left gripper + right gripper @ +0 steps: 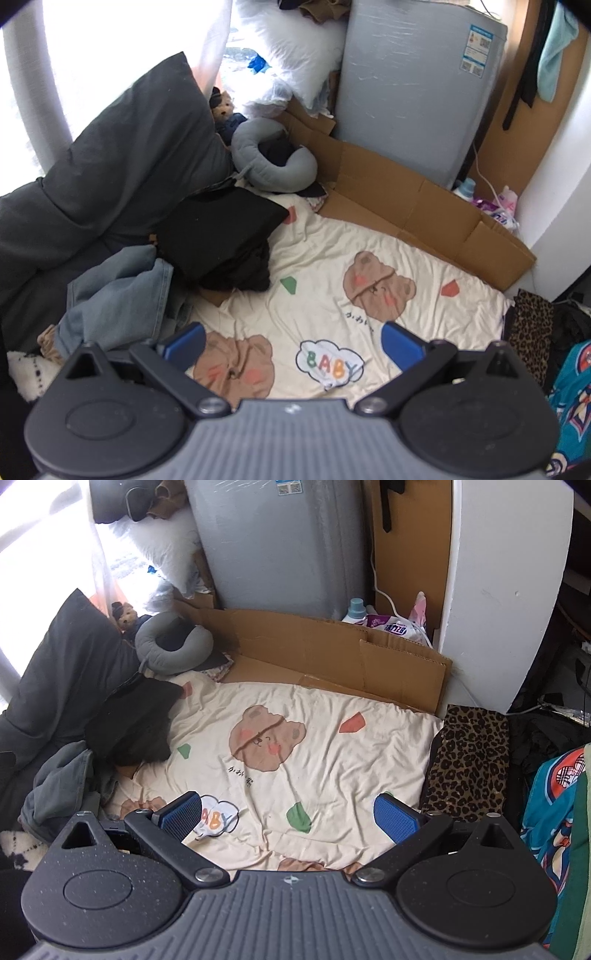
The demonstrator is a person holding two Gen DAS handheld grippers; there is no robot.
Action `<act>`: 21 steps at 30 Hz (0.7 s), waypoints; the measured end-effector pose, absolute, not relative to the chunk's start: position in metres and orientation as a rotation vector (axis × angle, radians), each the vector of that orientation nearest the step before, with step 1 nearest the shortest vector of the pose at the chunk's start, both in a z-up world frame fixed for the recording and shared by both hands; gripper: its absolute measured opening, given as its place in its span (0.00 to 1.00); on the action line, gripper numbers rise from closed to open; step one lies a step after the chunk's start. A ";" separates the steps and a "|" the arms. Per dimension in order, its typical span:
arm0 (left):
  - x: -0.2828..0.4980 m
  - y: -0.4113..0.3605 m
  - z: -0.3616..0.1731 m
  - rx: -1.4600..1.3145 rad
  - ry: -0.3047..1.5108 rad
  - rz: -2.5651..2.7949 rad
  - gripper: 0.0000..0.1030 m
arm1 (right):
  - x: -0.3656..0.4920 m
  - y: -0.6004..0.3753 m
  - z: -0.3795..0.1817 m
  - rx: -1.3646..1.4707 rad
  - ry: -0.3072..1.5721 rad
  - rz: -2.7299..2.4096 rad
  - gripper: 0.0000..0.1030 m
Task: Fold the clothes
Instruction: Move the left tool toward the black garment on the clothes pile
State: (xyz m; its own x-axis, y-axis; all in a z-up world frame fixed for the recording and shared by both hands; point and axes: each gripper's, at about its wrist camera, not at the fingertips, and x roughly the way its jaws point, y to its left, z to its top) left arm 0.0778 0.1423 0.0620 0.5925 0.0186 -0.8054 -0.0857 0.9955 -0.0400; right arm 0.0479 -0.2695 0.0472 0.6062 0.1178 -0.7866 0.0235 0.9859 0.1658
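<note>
Left gripper (pixel 293 345) and right gripper (pixel 288 816) both wide open, empty, over blanket (pixel 332 753); jeans (pixel 118 302) at 9 o'clock.

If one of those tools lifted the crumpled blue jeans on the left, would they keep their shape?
Probably not. The jeans lie in loose, rumpled folds, so they would likely droop and unfurl. Denim looks thick, so probably fairly heavy for one open tool.

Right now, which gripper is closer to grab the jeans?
Probably the left gripper. The jeans lie just beside its left finger, while the right gripper sits further over, nearer the leopard cloth. Both are open and empty.
</note>
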 end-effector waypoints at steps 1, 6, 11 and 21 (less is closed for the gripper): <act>0.081 0.143 0.061 -0.079 0.933 0.059 0.99 | 0.052 -0.269 0.045 0.160 0.920 0.049 0.99; 0.099 0.150 0.054 -0.090 0.921 0.052 0.99 | 0.072 -0.266 0.036 0.130 0.933 0.040 0.99; 0.118 0.161 0.051 -0.129 0.897 0.064 0.99 | 0.097 -0.260 0.027 0.125 0.945 0.063 0.99; 0.158 0.184 0.019 -0.134 0.893 0.107 0.96 | 0.149 -0.249 0.002 0.087 0.946 0.095 0.99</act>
